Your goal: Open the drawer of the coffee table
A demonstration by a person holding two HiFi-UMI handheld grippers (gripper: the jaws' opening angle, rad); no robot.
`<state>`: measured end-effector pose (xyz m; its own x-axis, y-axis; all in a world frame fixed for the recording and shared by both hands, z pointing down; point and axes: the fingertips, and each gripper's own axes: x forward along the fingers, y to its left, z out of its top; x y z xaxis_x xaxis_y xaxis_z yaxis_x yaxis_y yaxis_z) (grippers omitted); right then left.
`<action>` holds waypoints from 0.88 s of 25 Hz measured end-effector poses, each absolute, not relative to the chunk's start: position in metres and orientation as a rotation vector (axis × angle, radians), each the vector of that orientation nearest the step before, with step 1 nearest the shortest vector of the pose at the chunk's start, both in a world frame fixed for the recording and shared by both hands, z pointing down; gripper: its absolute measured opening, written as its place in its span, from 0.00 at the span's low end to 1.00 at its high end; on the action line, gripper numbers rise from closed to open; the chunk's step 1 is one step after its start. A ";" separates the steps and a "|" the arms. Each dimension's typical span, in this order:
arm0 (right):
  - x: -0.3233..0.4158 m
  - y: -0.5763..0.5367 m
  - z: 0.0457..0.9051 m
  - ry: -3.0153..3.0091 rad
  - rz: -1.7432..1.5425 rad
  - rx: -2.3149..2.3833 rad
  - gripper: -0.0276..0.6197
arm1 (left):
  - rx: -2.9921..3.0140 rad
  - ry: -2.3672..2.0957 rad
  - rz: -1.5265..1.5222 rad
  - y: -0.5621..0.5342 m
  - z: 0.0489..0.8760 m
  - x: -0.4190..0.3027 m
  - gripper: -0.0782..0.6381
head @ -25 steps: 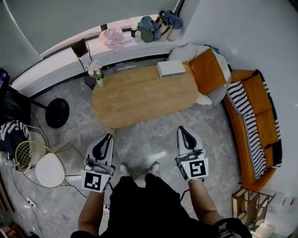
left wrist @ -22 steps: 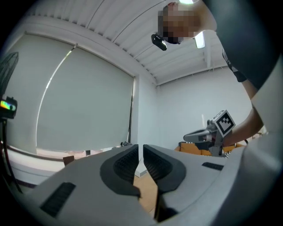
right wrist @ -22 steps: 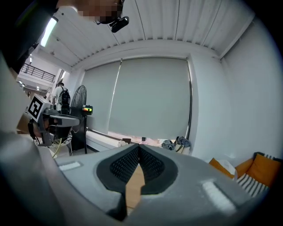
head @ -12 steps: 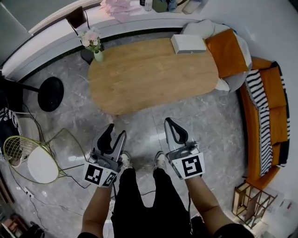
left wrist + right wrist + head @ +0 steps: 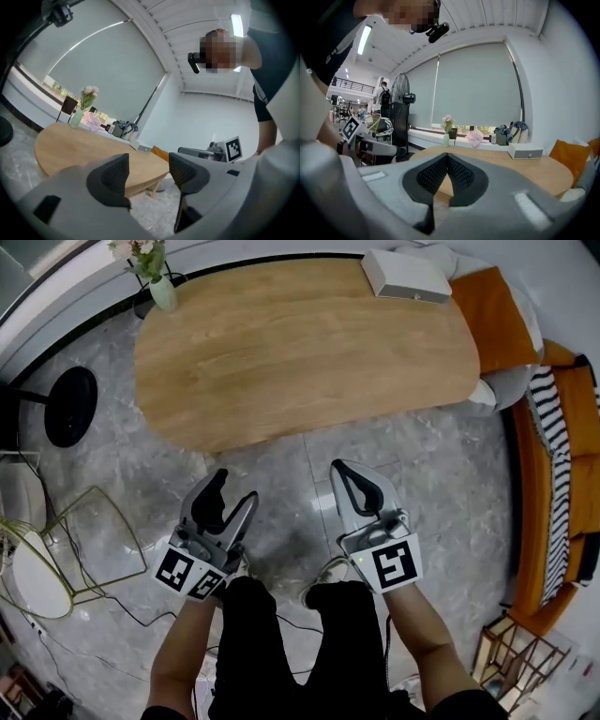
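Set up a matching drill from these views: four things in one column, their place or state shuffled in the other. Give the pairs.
Things:
1. left gripper
2. right gripper
3. white box
4. flower vase

Place or state:
A. jaws together
B. on the coffee table, far right corner
C. jaws apart, nothing between them
D. just off the coffee table's far left corner

Pairs: 1-C; 2-A; 3-B; 4-D.
The left gripper's jaws have just been opening.

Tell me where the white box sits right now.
In the head view, the white box lies on the far right corner of the coffee table, beside the orange cushion; the vase stands at the opposite far corner.
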<state>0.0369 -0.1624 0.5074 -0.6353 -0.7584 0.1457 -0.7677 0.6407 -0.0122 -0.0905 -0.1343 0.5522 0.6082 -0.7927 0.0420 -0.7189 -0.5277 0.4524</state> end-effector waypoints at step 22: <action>0.056 -0.201 0.729 -2.876 -0.276 1.086 0.05 | 2.285 -0.912 -0.558 -0.216 0.837 -0.061 0.55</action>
